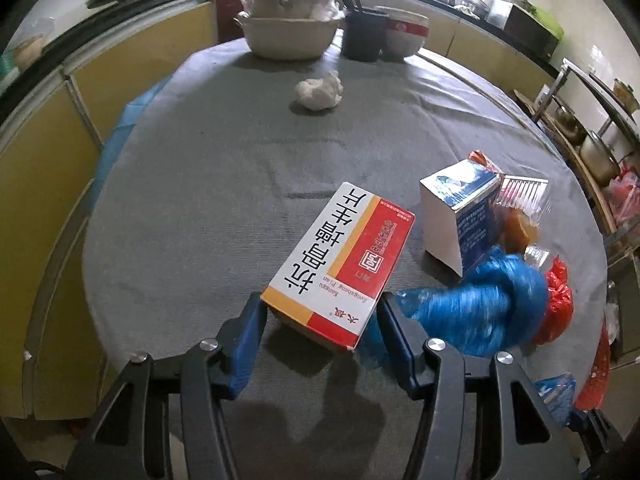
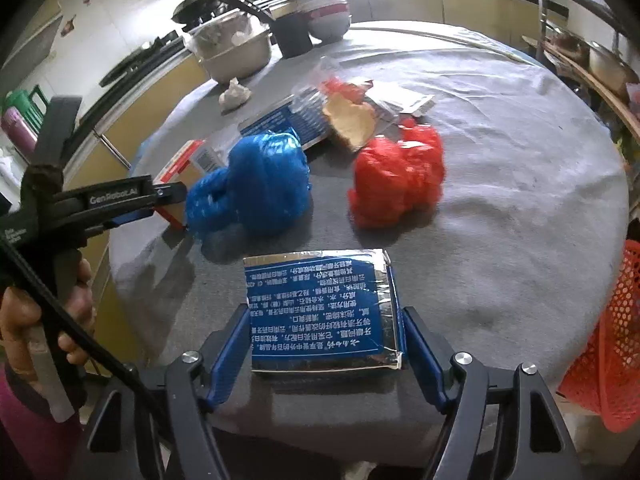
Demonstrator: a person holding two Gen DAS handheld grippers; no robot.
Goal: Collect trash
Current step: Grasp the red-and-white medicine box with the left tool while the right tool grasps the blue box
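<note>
A white and red medicine box [image 1: 340,252] lies slanted between my left gripper's [image 1: 320,304] blue pads, which press on its near corners; its near end is raised over a shadow. The right wrist view shows that left gripper [image 2: 172,196] from the side, at the box. My right gripper [image 2: 326,312] is shut on a flat blue foil box [image 2: 320,308] that lies on the grey table [image 2: 500,240]. A knotted blue bag [image 2: 252,184], a red bag [image 2: 400,176], a blue and white carton [image 1: 456,208], clear wrappers with a yellow scrap [image 2: 352,120] and a crumpled tissue [image 1: 320,90] lie beyond.
Stacked basins [image 1: 288,36], a black cup [image 1: 362,36] and a red-banded bowl [image 1: 404,36] stand at the table's far edge. A red mesh basket [image 2: 608,340] hangs off the right side. A person's hand [image 2: 24,320] holds the left gripper's handle. Yellow cabinets surround the table.
</note>
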